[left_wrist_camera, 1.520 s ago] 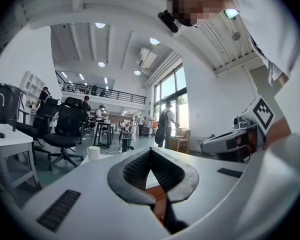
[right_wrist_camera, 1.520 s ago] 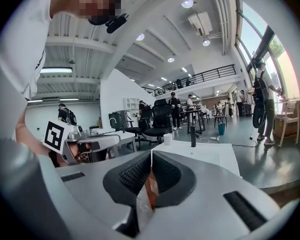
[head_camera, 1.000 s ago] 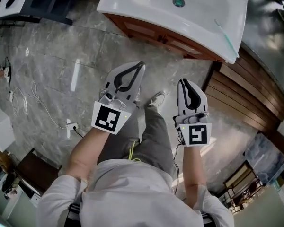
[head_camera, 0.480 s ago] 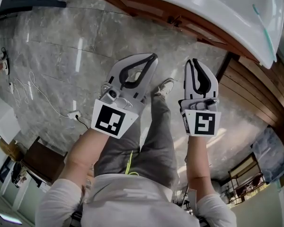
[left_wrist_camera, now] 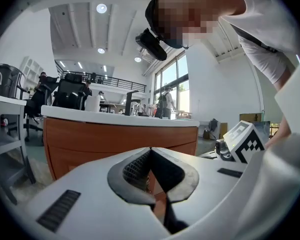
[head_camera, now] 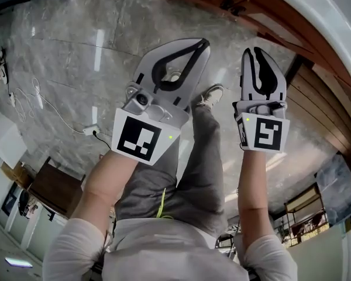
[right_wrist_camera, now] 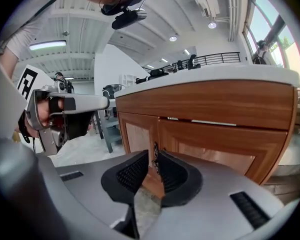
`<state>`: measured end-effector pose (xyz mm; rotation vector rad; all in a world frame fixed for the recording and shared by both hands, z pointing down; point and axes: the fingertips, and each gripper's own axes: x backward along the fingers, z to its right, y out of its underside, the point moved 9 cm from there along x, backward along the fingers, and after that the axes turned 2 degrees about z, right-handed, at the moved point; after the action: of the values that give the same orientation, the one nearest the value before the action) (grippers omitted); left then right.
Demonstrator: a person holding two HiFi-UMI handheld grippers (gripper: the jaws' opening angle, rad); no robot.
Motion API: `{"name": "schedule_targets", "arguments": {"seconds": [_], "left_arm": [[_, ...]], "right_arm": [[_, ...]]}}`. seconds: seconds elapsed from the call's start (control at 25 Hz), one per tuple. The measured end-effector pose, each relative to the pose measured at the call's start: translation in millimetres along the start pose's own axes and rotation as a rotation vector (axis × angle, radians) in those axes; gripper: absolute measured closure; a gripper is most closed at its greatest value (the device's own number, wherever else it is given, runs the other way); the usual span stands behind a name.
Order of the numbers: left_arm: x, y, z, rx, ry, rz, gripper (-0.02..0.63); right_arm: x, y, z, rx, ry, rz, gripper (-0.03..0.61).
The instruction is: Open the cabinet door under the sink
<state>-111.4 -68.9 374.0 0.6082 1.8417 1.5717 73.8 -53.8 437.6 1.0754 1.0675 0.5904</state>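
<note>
The wooden cabinet (right_wrist_camera: pixel 210 106) under the white sink top (right_wrist_camera: pixel 215 76) stood closed. Its two doors (right_wrist_camera: pixel 139 134) met at a pair of dark knobs (right_wrist_camera: pixel 155 148). Short of the cabinet, above the grey marble floor (head_camera: pixel 64 57), the left gripper (head_camera: pixel 202 43) had its jaws tip to tip and empty. The right gripper (head_camera: pixel 254 50) faced the knobs, its jaws a narrow gap apart, holding nothing.

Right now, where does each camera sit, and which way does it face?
Head view: on the person's head, facing steeply down at floor, legs, left gripper, right gripper.
Left gripper view: on the left gripper, along its shut jaws toward the cabinet; torso at right.
Right gripper view: on the right gripper, along slightly parted jaws toward the cabinet; hand at left.
Shared: both gripper views show the cabinet and the other gripper.
</note>
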Motion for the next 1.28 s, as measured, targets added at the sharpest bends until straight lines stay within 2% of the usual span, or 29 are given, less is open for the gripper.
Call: {"name": "schedule_targets", "arguments": {"seconds": [0.16, 0.48, 0.76, 1.28], "left_arm": [[-5, 29, -3, 0.003, 0.007, -0.004, 0.606], [-13, 79, -13, 0.010, 0.004, 0.012, 0.606], [-25, 104, -29, -0.019, 0.012, 0.050, 0.606], [-36, 137, -42, 0.015, 0.009, 0.066, 0.606]], "right_arm": [[-21, 28, 1, 0.009, 0.001, -0.004, 0.499], [-64, 70, 6, 0.041, 0.052, 0.019, 0.479], [-100, 93, 11, 0.039, 0.084, 0.034, 0.463], [-133, 115, 13, 0.036, 0.173, 0.045, 0.463]]}}
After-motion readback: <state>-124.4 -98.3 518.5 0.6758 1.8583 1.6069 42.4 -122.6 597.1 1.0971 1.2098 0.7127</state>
